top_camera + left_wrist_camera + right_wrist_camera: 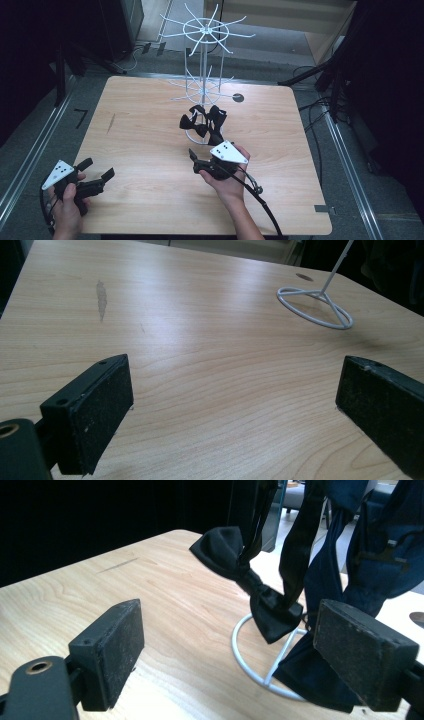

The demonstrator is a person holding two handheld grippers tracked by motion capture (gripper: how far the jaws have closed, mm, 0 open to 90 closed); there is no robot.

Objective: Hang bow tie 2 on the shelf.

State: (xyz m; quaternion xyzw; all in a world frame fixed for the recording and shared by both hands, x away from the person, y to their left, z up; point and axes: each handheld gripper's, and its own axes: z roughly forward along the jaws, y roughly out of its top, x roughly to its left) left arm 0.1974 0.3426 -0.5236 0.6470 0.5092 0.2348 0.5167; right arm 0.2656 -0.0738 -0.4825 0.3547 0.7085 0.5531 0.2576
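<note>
The left and near parts of the desk (135,150) lay bare, giving a gripper free passage. At mid-desk a white wire rack (204,60) stood upright, with black bow ties (204,122) hanging low over its ring base (260,655), blocking passage there.

Bright tabletop, dark surroundings, slightly soft focus.

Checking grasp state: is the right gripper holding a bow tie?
No, the right gripper is open, and the bow tie hangs beyond it.
</note>
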